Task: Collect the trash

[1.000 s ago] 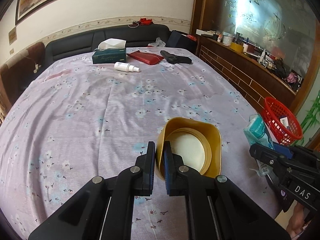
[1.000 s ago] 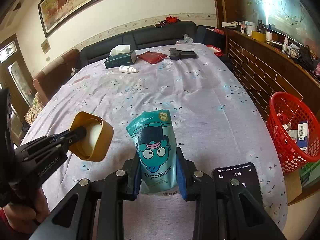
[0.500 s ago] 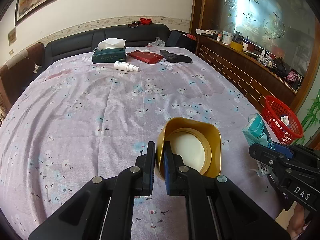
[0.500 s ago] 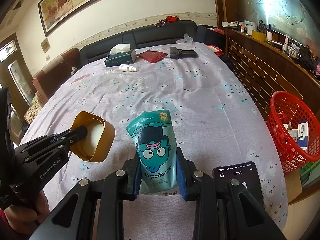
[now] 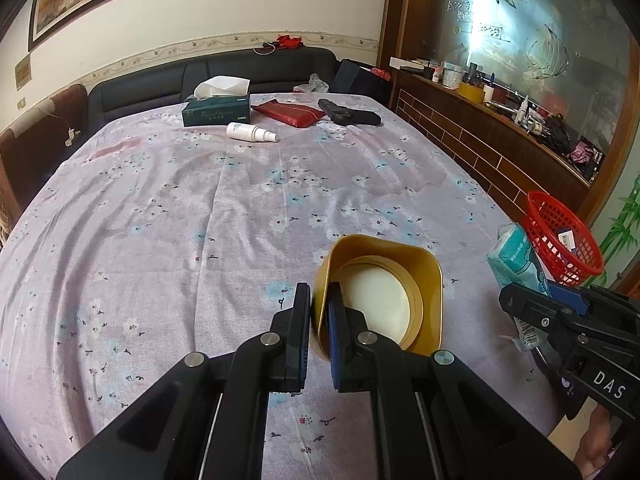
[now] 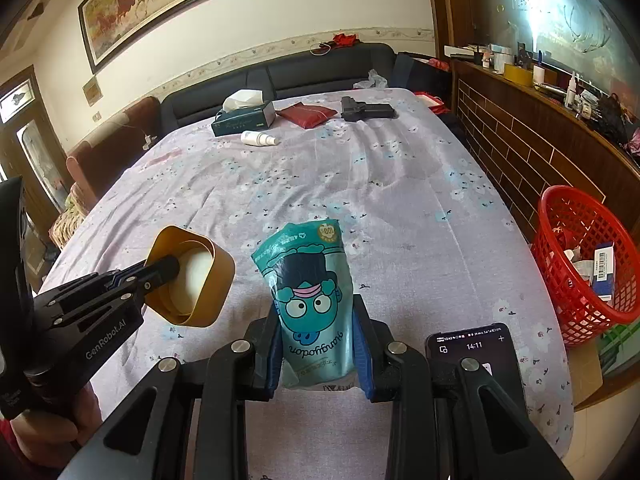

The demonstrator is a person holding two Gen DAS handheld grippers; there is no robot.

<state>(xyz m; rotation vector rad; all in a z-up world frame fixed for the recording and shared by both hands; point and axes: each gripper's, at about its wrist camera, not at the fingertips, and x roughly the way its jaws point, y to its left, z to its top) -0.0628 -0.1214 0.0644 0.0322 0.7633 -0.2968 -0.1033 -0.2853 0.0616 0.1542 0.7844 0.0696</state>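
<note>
My left gripper (image 5: 319, 300) is shut on the rim of a gold square cup (image 5: 384, 296) with a white inside, held above the flowered tablecloth (image 5: 180, 220). The gold cup (image 6: 192, 276) and the left gripper (image 6: 160, 272) also show in the right wrist view. My right gripper (image 6: 318, 320) is shut on a teal snack pouch (image 6: 312, 300) with a cartoon face, held upright. That pouch (image 5: 516, 256) and the right gripper (image 5: 516, 300) show at the right in the left wrist view. A red mesh basket (image 6: 576, 256) with packaging in it stands off the table's right edge; it also shows in the left wrist view (image 5: 560, 232).
At the far end of the table lie a green tissue box (image 5: 216, 110), a white spray bottle (image 5: 250, 132), a red pouch (image 5: 288, 114) and a black pistol-shaped object (image 5: 348, 114). A phone (image 6: 472, 348) is mounted on the right gripper. A brick-faced counter (image 5: 480, 140) runs along the right.
Both grippers have kept their hold and drifted only slightly; the gold cup has shifted a little to the right in the right wrist view.
</note>
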